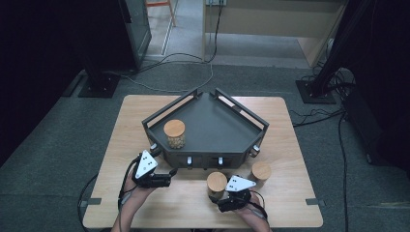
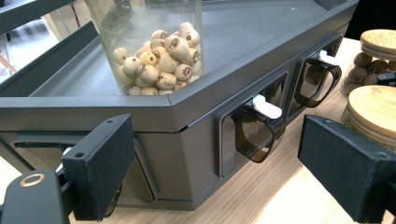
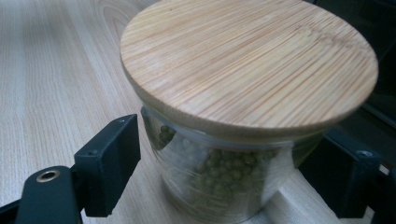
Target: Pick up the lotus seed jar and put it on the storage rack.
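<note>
A dark grey corner tray (image 1: 217,126) stands mid-table, with a bamboo-lidded jar of pale lotus seeds (image 1: 174,134) on its left part. In the left gripper view that jar (image 2: 159,60) sits just behind the tray's front wall (image 2: 187,140). My left gripper (image 2: 219,158) is open and empty, facing that wall at the table's front left (image 1: 167,178). A jar of green beans (image 3: 243,74) with a bamboo lid rests on the table (image 1: 216,181). My right gripper (image 3: 231,154) straddles it, jaws on either side, with a thin gap at the left jaw.
A third lidded jar (image 1: 261,171) holding brown nuts (image 2: 369,58) stands to the right of the green bean jar. Smoky plastic hooks with white clips (image 2: 261,121) hang on the tray's front wall. Bare wood lies along the table's front edge (image 1: 183,208).
</note>
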